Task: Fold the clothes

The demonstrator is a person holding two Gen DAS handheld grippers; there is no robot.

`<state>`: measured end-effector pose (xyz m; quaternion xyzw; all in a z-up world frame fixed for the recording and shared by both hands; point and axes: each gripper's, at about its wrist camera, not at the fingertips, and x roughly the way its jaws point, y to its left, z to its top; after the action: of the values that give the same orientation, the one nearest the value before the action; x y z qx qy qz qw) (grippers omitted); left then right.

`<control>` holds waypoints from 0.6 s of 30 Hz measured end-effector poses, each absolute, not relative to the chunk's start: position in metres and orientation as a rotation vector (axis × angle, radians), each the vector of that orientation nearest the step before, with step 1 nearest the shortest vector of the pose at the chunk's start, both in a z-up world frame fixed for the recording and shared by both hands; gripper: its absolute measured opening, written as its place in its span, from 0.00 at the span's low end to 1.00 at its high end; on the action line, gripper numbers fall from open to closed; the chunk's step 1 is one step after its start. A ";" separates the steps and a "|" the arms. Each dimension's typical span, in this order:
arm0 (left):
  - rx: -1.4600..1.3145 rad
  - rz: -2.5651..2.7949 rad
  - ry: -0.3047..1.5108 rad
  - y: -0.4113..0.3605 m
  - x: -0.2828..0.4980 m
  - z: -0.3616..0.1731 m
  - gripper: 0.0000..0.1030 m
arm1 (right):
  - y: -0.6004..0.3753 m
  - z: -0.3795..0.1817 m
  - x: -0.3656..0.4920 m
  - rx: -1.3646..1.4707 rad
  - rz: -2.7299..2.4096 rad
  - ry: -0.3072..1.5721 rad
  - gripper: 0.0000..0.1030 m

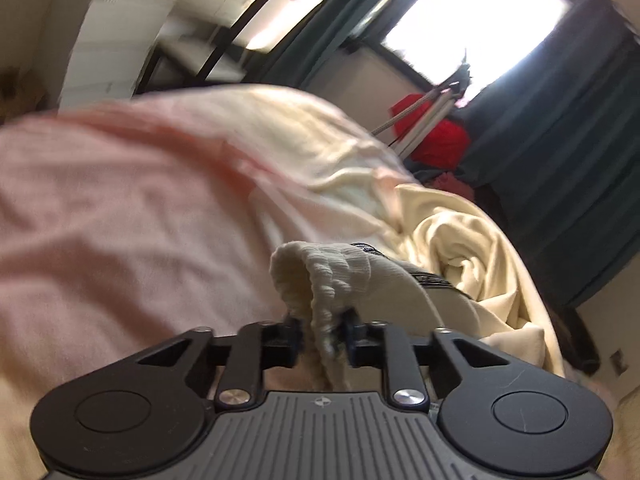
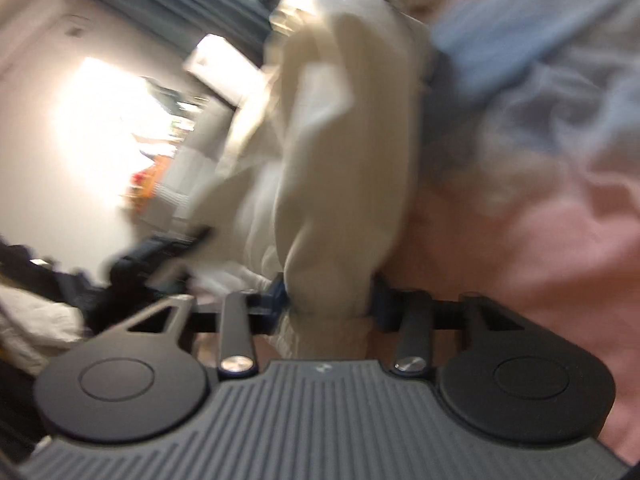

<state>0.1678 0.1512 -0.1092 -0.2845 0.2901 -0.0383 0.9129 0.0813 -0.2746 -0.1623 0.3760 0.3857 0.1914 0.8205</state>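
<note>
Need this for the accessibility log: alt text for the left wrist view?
The left gripper pinches the ribbed cuff of a cream garment over a bed with a pink sheet. More cream cloth lies bunched to the right, with a bright window, dark curtains and something red behind.

A bedroom in a home, seen low from the bed.

A pink bedsheet (image 1: 120, 208) fills the foreground, with rumpled cream bedding (image 1: 460, 240) at 3 o'clock. At 1 o'clock a bright window (image 1: 480, 16) sits between dark teal curtains (image 1: 560, 152); a red cloth (image 1: 436, 140) hangs beneath it. White shelving (image 1: 120, 40) stands at 11 o'clock.
</note>
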 end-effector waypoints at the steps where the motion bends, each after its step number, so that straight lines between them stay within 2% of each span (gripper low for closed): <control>1: -0.556 -0.076 0.569 0.147 0.165 -0.105 0.16 | -0.274 -0.168 0.082 0.804 0.387 0.838 0.40; 3: -0.526 -0.071 0.526 0.141 0.160 -0.095 0.14 | -0.272 -0.168 0.078 0.841 0.380 0.813 0.37; 7: -0.516 -0.078 0.456 0.148 0.163 -0.064 0.13 | -0.255 -0.155 0.066 0.854 0.357 0.769 0.23; 9: -0.510 -0.069 0.430 0.160 0.171 -0.043 0.13 | -0.244 -0.154 0.062 0.876 0.380 0.764 0.20; 11: -0.496 -0.051 0.401 0.174 0.181 -0.022 0.12 | -0.207 -0.147 0.066 0.889 0.438 0.754 0.18; 13: -0.464 -0.007 0.378 0.197 0.196 0.001 0.12 | -0.170 -0.140 0.071 0.901 0.497 0.742 0.12; 18: -0.364 0.125 0.380 0.263 0.247 0.048 0.12 | -0.056 -0.126 0.095 0.887 0.657 0.709 0.10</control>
<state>0.2465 0.2630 0.0482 -0.1799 0.1876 0.0616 0.9637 0.0950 -0.0563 -0.1256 0.4126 0.3296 0.3054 0.7924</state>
